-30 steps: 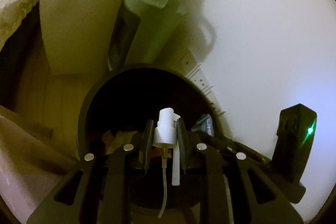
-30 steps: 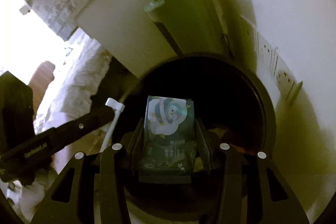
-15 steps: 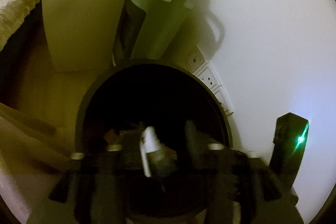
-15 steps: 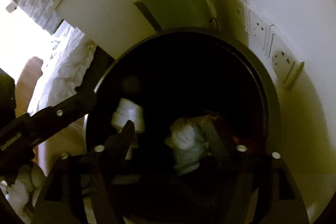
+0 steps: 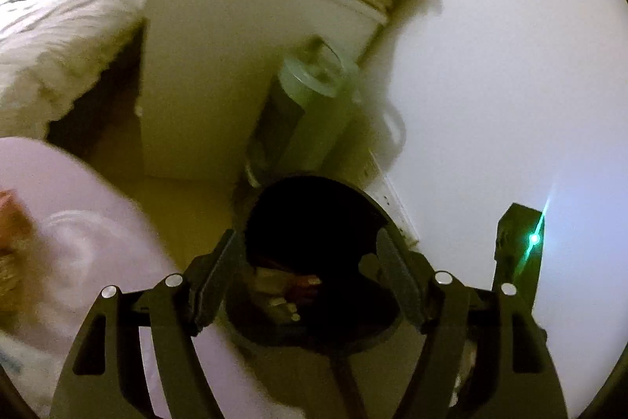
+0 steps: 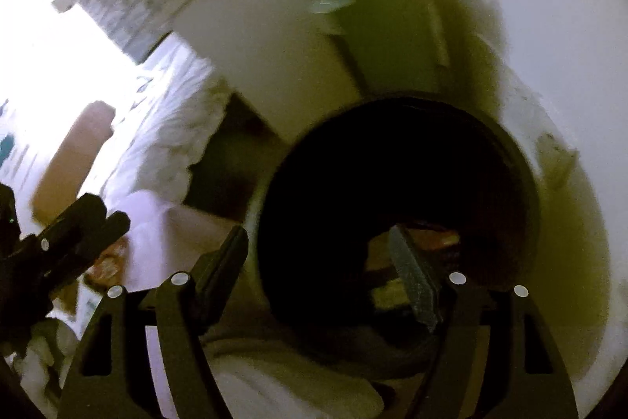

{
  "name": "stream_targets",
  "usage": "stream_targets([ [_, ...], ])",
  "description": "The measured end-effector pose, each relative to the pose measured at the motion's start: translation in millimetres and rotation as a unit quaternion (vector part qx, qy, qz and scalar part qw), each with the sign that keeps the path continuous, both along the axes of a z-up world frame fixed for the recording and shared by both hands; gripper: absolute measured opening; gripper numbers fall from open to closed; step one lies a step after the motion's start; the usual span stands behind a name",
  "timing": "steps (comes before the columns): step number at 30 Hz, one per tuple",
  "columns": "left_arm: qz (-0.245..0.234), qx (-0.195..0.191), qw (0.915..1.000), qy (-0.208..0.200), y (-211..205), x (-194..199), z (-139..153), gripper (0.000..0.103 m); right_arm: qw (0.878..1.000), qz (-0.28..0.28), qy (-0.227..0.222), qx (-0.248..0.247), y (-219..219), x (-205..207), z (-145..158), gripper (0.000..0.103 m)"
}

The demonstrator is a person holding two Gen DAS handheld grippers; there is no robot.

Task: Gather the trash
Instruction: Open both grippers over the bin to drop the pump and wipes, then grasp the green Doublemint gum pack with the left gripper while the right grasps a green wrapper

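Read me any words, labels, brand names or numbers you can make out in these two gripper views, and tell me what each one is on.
No text can be read in either view.
Trash in the black bin: printed scraps show, too dark and blurred to read.
Marks on the white bedding: too blurred to read.
Green canister beside the white cabinet: no legible label.
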State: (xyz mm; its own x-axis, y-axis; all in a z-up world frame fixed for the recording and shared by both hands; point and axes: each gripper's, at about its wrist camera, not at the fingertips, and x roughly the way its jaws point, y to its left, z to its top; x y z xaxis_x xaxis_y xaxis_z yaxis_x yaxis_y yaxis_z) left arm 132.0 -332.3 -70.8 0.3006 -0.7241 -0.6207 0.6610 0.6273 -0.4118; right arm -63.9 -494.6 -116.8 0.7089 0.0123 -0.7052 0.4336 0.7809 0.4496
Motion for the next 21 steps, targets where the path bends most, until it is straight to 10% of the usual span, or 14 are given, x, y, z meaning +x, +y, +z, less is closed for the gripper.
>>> stream_targets([
  [9,0.147,-0.012,0.9877,-0.052,157.4,5.4,27.1,0.072,0.988,0.149,-0.024,-0.023,120.9,67.7,48.0,0.074],
  [21,0.270,0.095,0.9576,-0.028,325.3,53.0,-24.5,0.067,0.931,0.364,-0.010,-0.021,320.6,198.9,96.6,0.067],
])
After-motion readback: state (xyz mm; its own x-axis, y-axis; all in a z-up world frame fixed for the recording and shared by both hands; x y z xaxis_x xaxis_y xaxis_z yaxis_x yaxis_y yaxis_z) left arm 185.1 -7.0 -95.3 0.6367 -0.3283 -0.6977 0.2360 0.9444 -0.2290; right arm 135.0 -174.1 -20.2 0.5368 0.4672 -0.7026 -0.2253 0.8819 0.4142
